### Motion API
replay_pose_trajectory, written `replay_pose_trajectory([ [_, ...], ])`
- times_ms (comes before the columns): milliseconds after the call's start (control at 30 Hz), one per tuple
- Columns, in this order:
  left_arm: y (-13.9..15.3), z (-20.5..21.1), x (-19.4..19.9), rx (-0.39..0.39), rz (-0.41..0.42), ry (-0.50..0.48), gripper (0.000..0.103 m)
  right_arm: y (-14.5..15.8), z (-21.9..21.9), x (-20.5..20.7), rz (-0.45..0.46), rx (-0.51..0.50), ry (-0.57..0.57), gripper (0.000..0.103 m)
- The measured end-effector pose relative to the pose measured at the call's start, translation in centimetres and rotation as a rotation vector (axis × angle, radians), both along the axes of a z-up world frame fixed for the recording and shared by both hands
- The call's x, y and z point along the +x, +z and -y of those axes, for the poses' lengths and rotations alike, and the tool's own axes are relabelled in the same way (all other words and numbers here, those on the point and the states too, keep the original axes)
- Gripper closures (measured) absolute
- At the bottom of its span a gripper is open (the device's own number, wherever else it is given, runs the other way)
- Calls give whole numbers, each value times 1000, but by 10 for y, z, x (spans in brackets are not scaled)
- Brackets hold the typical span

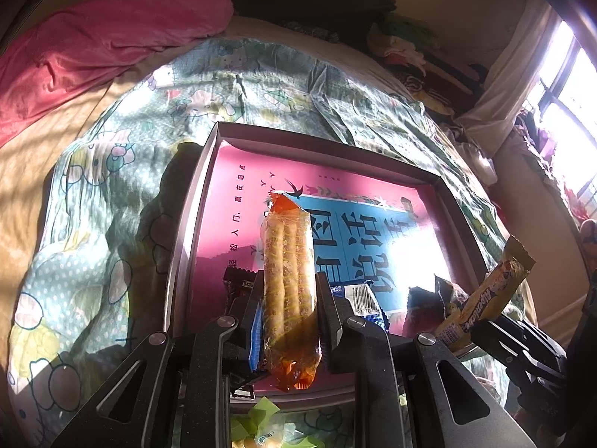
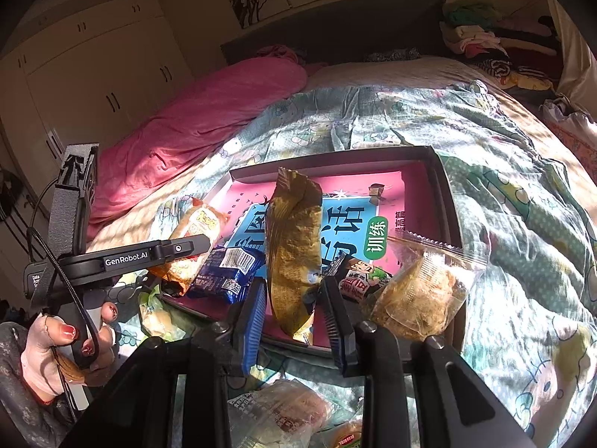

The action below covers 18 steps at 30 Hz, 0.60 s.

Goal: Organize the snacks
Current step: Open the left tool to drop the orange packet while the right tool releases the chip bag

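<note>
Cartoon-print quilt, pink blanket, cream wardrobe, clothes pile

The biscuit packet is clear orange over golden sticks; the candy stick — olive-yellow; the box has a grey rim, its floor pink with a blue panel; the quilt — pale green, cartoon-printed; the blanket plain pink.

White lettering "GenRobot.AI" runs along the black left gripper. "Alpenliebe" is printed on a yellow snack wrapper. Green label "训练" sits on the pink book cover.
</note>
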State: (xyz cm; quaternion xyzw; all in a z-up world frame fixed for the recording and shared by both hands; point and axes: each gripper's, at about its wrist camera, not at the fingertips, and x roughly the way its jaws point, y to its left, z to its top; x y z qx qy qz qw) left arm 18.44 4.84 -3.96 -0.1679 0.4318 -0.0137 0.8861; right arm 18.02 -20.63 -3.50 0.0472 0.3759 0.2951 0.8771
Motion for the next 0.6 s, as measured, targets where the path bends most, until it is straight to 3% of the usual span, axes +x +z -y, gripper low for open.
replay_pose_trajectory([
  [600,12,-19,-7,-25,23,44,72,6,8,-2,17,32,-22,67],
])
